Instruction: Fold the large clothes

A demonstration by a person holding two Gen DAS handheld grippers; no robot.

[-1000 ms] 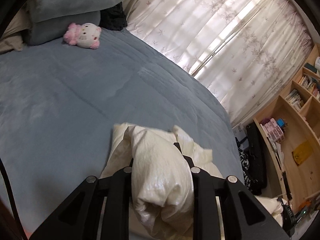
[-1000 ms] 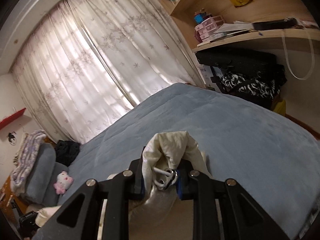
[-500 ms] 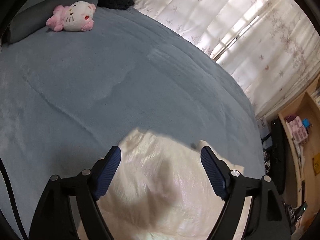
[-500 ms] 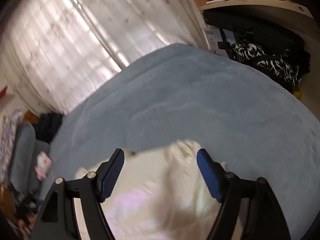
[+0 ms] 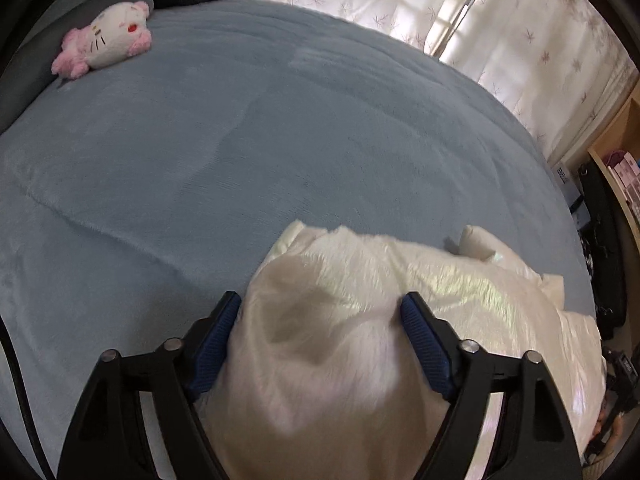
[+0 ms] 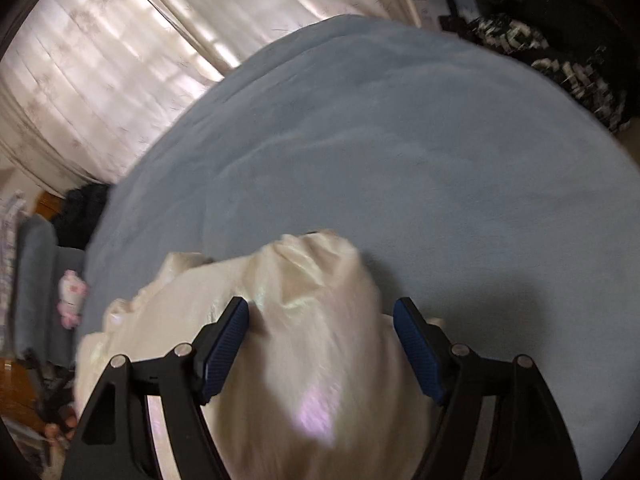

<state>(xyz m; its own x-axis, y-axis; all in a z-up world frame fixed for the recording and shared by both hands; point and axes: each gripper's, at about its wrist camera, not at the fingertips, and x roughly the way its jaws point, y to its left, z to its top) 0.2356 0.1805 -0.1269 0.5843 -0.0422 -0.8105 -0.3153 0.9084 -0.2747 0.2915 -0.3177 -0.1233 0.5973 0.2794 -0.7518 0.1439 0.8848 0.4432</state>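
Directly below both grippers, cream puffer garment (image 5: 360, 320) bulges between closing, not-yet-gripping jaws of left gripper (image 5: 320, 316) and right gripper (image 6: 320, 316), equally near, on blue bed (image 5: 280, 140).

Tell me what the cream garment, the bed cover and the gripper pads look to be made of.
Cream garment: probably a thin synthetic shell, puffy; its pearly sheen and fine crinkles suggest it. Bed cover: likely plush fleece, matte blue-grey with a brushed nap. Gripper pads: apparently blue rubber or plastic, finely ribbed, on black fingers.
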